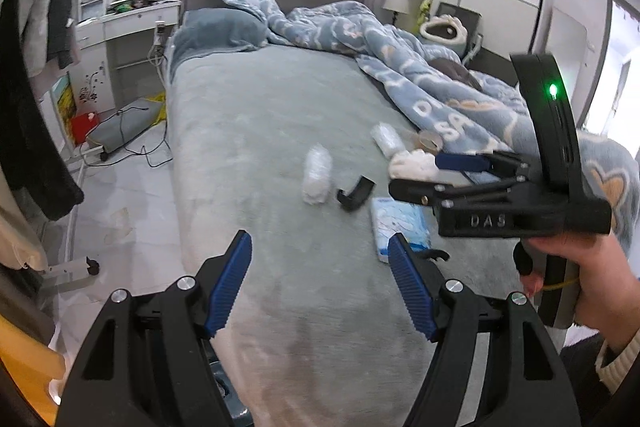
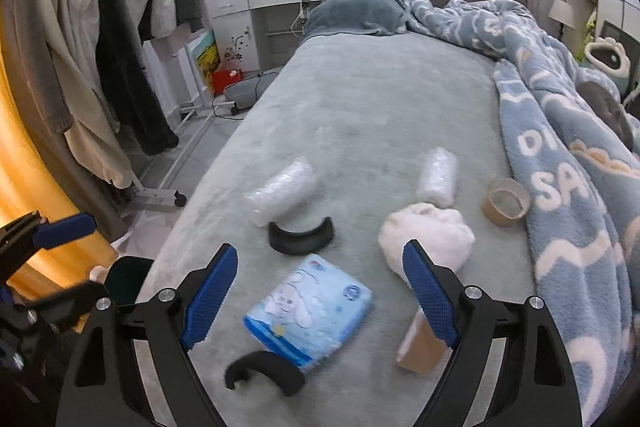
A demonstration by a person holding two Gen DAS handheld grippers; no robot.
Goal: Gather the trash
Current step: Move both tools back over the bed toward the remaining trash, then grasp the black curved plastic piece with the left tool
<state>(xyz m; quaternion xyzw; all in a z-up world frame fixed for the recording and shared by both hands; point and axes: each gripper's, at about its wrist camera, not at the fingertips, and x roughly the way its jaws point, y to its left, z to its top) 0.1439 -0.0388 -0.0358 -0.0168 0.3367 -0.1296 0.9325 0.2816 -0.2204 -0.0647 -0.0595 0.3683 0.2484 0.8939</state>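
Trash lies on the grey bed [image 2: 360, 99]: two bubble-wrap rolls [image 2: 282, 191] [image 2: 438, 177], a white wad [image 2: 426, 237], a brown tape roll [image 2: 506, 201], a blue tissue pack [image 2: 310, 311], two black curved pieces [image 2: 300, 237] [image 2: 264, 373] and a cardboard scrap [image 2: 422, 347]. My right gripper [image 2: 320, 249] hangs open above the tissue pack, holding nothing. My left gripper [image 1: 319, 241] is open and empty over the bed's near part, short of a bubble-wrap roll [image 1: 317, 173]. In the left wrist view a hand [image 1: 580, 279] holds the right gripper [image 1: 416, 175] by the white wad [image 1: 412, 163].
A rumpled blue blanket [image 2: 560, 147] covers the bed's right side. Clothes hang on a wheeled rack [image 2: 120, 47] to the left, beside an orange curtain [image 2: 32, 167]. A dark container [image 2: 128, 279] stands at the bed's near left corner. Cables and a red box [image 1: 84, 125] lie on the floor.
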